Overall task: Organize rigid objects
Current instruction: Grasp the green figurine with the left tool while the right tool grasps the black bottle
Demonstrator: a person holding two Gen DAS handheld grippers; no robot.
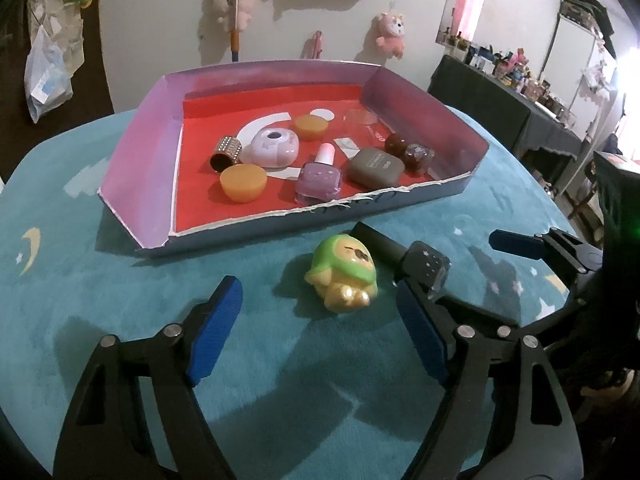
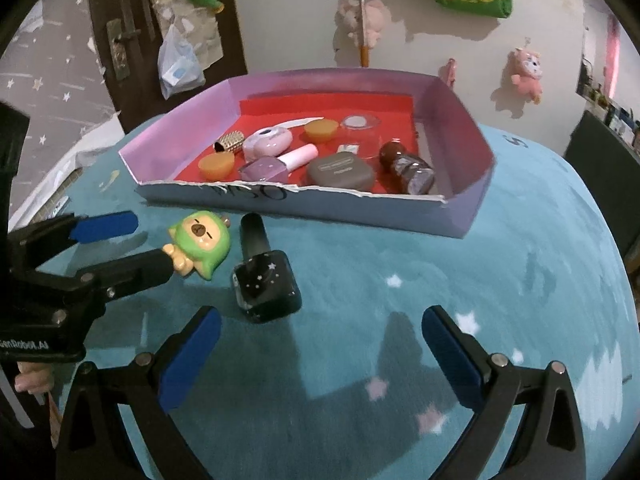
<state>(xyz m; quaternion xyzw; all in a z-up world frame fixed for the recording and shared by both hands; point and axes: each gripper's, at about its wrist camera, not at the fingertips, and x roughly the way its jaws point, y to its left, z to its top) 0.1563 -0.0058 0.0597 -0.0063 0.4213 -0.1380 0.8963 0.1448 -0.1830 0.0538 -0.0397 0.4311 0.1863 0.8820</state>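
A green and yellow toy figure (image 1: 343,276) lies on the teal cloth just in front of my open left gripper (image 1: 320,328); it also shows in the right wrist view (image 2: 200,246). A black nail polish bottle (image 2: 266,282) with star marks lies beside it, ahead and left of my open right gripper (image 2: 320,354); in the left wrist view the bottle (image 1: 416,266) sits by my right finger. A shallow box (image 1: 140,184) with a red floor holds a purple nail polish (image 1: 319,178), a grey case (image 1: 375,168), orange caps, a lilac round case and a brown bottle.
The round table edge curves close on both sides. The box (image 2: 360,210) stands across the far half of the table. A door and a wall with hung plush toys lie behind. A dark shelf table with small items stands at the far right.
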